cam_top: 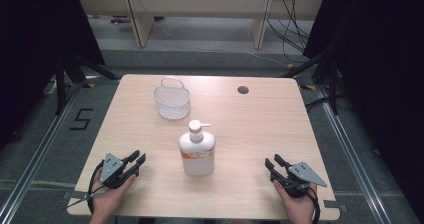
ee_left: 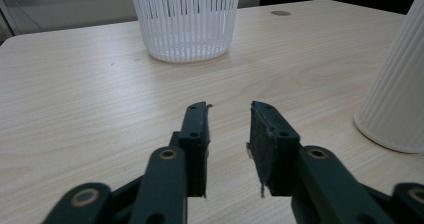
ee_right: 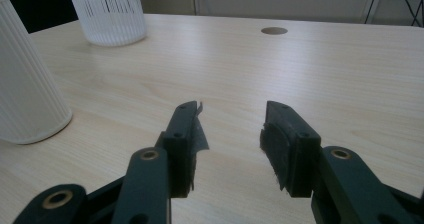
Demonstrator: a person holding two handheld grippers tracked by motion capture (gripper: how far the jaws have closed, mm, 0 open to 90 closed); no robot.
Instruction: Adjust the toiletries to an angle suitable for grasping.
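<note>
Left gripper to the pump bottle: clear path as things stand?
Probably yes. The left gripper sits open, jaws empty, with bare table between it and the bottle. The basket stands farther back, out of the way.

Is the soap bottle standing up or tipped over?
Upright. The soap bottle stands on its base on the table, pump on top, between the white basket and the person. No gripper touches it.

Pale wooden table (cam_top: 150, 129), round hole (cam_top: 243, 90), perhaps grommeted.
</note>
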